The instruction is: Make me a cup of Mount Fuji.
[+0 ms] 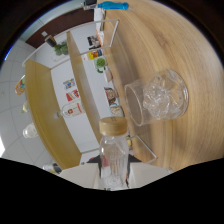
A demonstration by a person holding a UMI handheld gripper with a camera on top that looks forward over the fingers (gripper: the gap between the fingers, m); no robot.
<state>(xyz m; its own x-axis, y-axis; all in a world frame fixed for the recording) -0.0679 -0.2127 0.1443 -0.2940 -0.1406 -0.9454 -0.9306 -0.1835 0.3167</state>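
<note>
Just ahead of the camera a clear bottle (114,155) with a tan wooden-looking cap stands out along the line of the gripper, whose fingers are hidden behind a black area, so whether they are spread or pinching the bottle cannot be told. Beyond the bottle a glass (157,96) filled with ice rests on the wooden table (170,45) (the whole view is rolled sideways). Further off, a blue-handled tool (112,5) lies near the table's edge.
</note>
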